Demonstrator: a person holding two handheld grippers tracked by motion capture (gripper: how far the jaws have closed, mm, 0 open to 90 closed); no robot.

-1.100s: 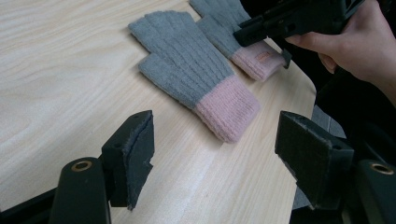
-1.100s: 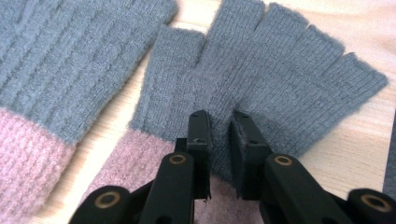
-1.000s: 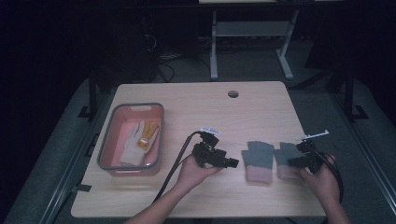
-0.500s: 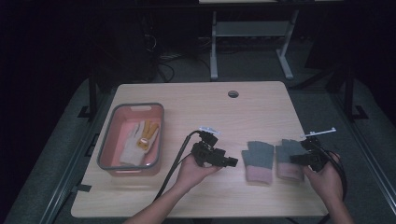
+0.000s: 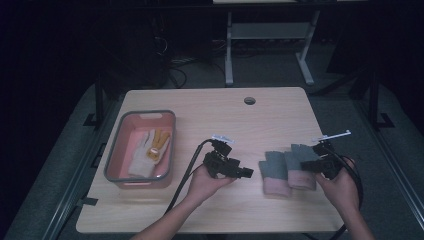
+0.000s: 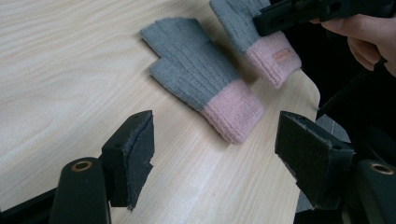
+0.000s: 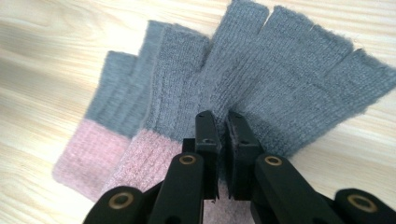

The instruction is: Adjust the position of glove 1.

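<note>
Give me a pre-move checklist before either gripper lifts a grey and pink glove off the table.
1. Right gripper closed at the nearer glove: ok, jaws nearly together over its grey knit; whether fabric is actually pinched, cannot tell.
2. Left gripper ready: ok, jaws wide open and holding nothing.
3. Left gripper lined up with the other glove: ok, its pink cuff lies between and ahead of the jaws.
4. Gloves separate: not ok, in the right gripper view they overlap, so one lift may drag the other.
5. Pink bin ready to receive: ok, open-topped, with a white and yellow glove inside.
</note>
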